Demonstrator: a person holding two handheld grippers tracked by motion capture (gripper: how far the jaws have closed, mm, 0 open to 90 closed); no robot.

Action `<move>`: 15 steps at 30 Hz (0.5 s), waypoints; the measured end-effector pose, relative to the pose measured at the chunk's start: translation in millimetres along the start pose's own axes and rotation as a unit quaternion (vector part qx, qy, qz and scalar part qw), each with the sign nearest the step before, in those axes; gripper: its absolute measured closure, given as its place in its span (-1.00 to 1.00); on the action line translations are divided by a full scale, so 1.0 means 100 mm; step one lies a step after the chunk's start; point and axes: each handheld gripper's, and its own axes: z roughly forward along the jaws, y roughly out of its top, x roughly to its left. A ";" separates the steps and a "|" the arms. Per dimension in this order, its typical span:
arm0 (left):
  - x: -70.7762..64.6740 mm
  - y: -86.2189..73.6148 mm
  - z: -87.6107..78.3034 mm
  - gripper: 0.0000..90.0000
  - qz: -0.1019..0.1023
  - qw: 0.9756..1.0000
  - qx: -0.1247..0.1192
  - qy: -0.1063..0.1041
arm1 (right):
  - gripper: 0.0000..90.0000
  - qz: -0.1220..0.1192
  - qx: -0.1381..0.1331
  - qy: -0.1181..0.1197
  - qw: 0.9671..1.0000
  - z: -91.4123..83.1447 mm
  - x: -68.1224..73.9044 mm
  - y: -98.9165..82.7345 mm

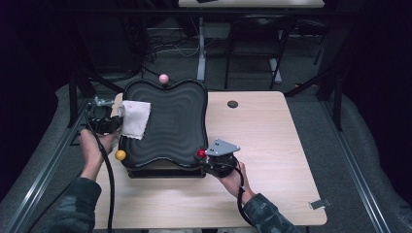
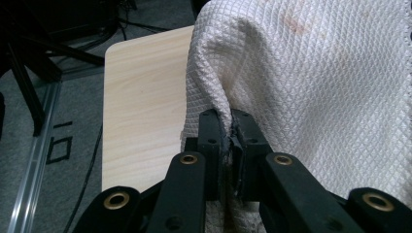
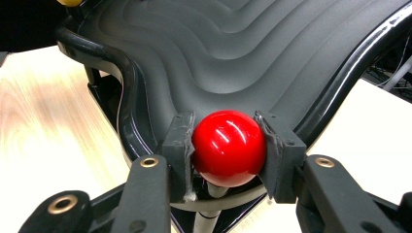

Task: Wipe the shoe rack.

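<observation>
On the desk sits a black tray with a wavy, ridged surface and coloured balls at its corners. The left tongs are at the tray's left edge, closed tight on a fold of white quilted cloth. In the left gripper view the two black jaws pinch the cloth between them, and the fabric bunches upward from the grip and spreads out to the right, with the pale wood of the desk to the left. From the high view the cloth lies over the tray's left rim and onto its ridged surface.

The right tongs are at the tray's near right corner, closed on the red ball. In the right gripper view the jaws press against both sides of the red ball, which stands on a short stem just at the tray's rim.

A yellow ball sits at the near left corner of the tray and a pink ball at the far edge. A small dark round disc lies on the desk beyond the tray, well apart from both hands.
</observation>
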 end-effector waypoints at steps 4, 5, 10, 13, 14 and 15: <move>0.01 0.08 0.03 0.86 -0.002 1.000 -0.001 0.008 | 0.34 0.000 0.000 0.000 1.000 0.00 0.00 0.00; 0.01 0.10 0.04 0.86 0.000 1.000 -0.002 0.009 | 0.34 0.001 -0.001 -0.001 1.000 0.00 0.00 0.00; 0.04 0.21 0.08 0.86 -0.005 1.000 -0.001 0.018 | 0.34 0.002 -0.005 0.000 1.000 0.01 0.00 0.00; 0.05 0.26 0.11 0.86 -0.008 1.000 -0.002 0.023 | 0.34 0.001 -0.006 0.000 1.000 0.01 0.00 0.00; 0.05 0.28 0.12 0.86 -0.008 1.000 -0.005 0.026 | 0.34 0.001 -0.005 0.000 1.000 0.01 0.00 0.00; 0.06 0.30 0.13 0.86 -0.009 1.000 -0.004 0.028 | 0.34 0.001 -0.005 0.000 1.000 0.01 0.00 0.00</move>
